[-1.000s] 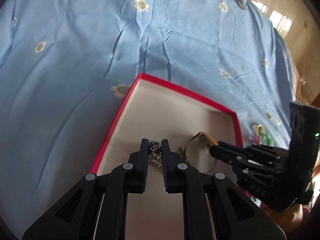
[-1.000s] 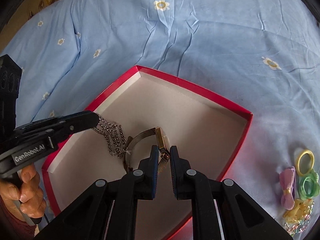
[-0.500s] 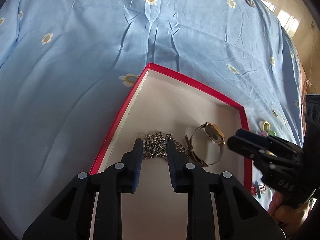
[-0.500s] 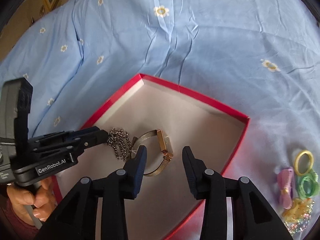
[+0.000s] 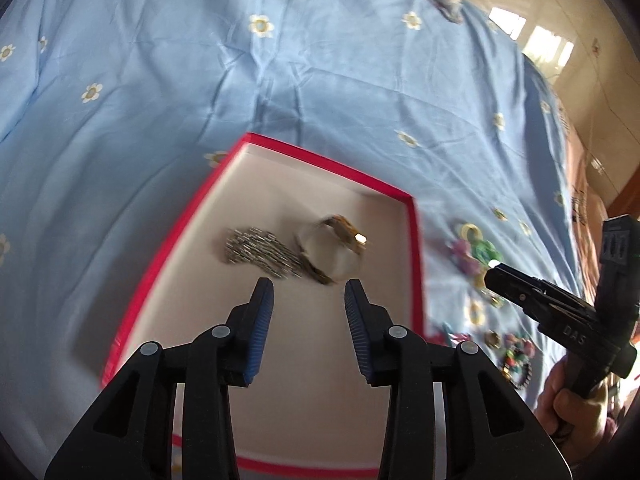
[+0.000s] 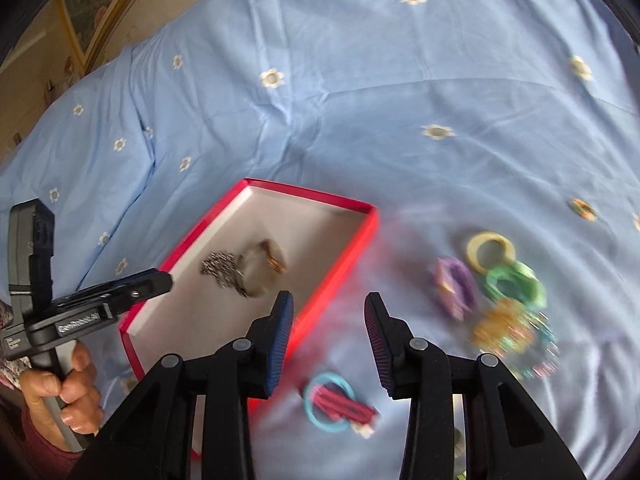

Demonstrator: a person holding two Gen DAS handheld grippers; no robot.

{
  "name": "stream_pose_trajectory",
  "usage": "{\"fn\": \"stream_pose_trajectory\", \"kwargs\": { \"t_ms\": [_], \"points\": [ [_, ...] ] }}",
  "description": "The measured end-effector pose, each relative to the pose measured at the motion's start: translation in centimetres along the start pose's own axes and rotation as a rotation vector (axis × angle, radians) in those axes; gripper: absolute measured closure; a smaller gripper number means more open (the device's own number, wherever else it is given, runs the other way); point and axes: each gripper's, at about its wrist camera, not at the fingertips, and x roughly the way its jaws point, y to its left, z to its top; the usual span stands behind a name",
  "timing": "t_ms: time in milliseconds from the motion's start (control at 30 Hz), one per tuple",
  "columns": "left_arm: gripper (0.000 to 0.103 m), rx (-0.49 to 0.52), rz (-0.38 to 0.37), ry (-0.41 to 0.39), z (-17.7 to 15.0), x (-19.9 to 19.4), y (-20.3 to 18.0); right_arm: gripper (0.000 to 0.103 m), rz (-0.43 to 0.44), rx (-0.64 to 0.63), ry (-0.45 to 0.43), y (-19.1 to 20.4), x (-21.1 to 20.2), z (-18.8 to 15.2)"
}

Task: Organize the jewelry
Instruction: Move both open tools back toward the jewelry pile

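Nearest the right wrist camera, the right hand-held gripper (image 6: 328,320) hangs with its jaws apart and nothing between them, just past the right wall of the red box (image 6: 344,272). A teal ring with a dark red clip (image 6: 334,402) lies on the blue bedsheet (image 6: 360,100) beneath it; this piece does not show in the left wrist view. The left hand-held gripper (image 5: 309,300) is likewise spread and empty, held over the near part of the box (image 5: 416,248) floor.

Inside the box, toward its left wall, the silver chain (image 5: 258,254) lies in a heap, touching the gold watch (image 5: 334,250) beside it; both are blurred.

Right of the box, well apart from it, sits a cluster on the sheet: a purple bow (image 6: 456,288), a yellow ring (image 6: 490,252), green hair ties (image 6: 514,284) and a gold beaded piece (image 6: 504,326). The left view shows this cluster only partly, behind the right tool's body, plus a strip of sunlit floor (image 5: 560,40) beyond the bed.
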Motion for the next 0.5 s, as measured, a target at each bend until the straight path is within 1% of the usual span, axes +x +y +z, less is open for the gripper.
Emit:
{"fn": "stream_pose_trajectory", "kwargs": {
  "t_ms": [133, 333, 500],
  "points": [
    [0.068, 0.031, -0.036, 0.015, -1.0, -0.5, -2.2, 0.063, -0.029, 0.031, -0.013, -1.8, -2.2, -1.5],
    [0.068, 0.076, -0.068, 0.032, -2.3, -0.7, -5.0, 0.063, -0.066, 0.061, -0.038, -3.7, -5.1, -3.4],
    [0.068, 0.132, -0.093, 0.053, -3.2, -0.5, -7.4, 0.063, -0.091, 0.094, -0.039, -5.5, -6.7, -5.1]
  ]
}}
